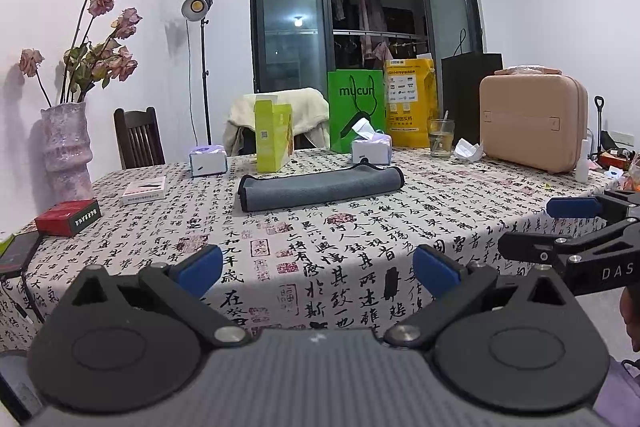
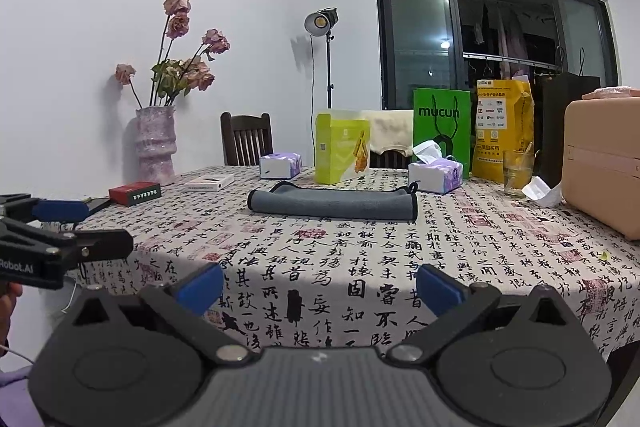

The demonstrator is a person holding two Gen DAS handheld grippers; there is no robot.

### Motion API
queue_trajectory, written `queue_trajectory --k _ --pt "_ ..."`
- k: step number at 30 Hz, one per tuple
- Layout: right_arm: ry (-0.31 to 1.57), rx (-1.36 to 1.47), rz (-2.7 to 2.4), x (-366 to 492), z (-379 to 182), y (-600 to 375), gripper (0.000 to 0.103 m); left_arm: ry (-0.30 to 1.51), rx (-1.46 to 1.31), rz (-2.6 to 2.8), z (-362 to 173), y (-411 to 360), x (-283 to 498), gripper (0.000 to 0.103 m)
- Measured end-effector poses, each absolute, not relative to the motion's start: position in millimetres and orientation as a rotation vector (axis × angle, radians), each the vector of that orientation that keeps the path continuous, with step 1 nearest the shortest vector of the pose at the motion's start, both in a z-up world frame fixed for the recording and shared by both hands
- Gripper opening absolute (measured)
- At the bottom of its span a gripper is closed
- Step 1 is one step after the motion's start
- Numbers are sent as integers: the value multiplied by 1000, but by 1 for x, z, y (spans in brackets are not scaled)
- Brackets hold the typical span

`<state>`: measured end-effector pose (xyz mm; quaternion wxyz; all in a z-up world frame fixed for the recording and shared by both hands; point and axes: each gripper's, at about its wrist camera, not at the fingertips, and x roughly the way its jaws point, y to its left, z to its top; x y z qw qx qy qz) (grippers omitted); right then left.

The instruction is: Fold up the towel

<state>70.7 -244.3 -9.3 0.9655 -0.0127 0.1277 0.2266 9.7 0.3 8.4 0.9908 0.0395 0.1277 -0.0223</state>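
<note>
Towel (image 1: pixel 320 187), folded, long axis crosswise, left to right.

The left gripper (image 1: pixel 318 269) is being held level, its jaws spread wide, and nothing is being gripped between the blue fingertips (image 1: pixel 200 269). The right gripper (image 2: pixel 320 287) is being held beside it at about the same height, jaws likewise parted and nothing clamped between its fingertips (image 2: pixel 438 289). Each gripper is being caught side-on at the edge of the other's view.
</note>
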Motion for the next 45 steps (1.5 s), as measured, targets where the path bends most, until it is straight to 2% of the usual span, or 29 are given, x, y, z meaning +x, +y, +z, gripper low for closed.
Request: queue_trajectory --k 45 --pt "250 -20 437 70 -11 -245 103 252 84 -44 8 3 9 103"
